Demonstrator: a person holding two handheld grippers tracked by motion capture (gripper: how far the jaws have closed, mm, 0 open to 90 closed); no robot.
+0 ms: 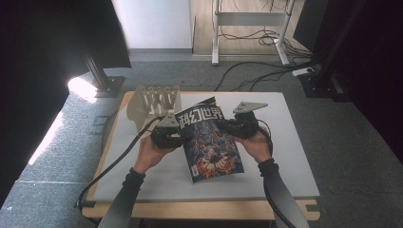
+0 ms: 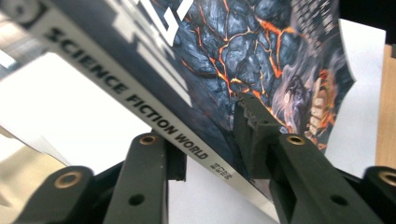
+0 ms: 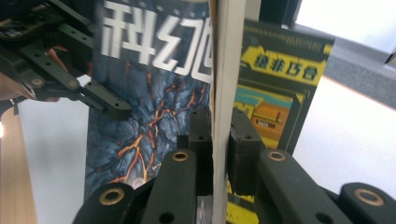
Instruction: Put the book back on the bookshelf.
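Observation:
A magazine [image 1: 211, 142] with a dark lava-patterned cover and white title lettering is held tilted above the white table between both grippers. My left gripper [image 1: 183, 137] clamps its spine side; in the left gripper view the spine [image 2: 140, 107], printed "SCIENCE FICTION WORLD", runs between the jaws of my left gripper [image 2: 212, 149], with one pad [image 2: 252, 135] on the cover. My right gripper [image 1: 228, 127] is shut on the opposite edge; in the right gripper view the page edges [image 3: 224, 70] stand pinched in my right gripper [image 3: 218, 135]. The yellow back cover [image 3: 280, 93] shows beside it.
A beige slotted rack [image 1: 154, 102] stands at the back left of the white table top [image 1: 285, 156]. The wooden front edge [image 1: 199, 209] lies near the person. Cables [image 1: 266, 38] and a black stand base [image 1: 109, 85] are on the floor behind.

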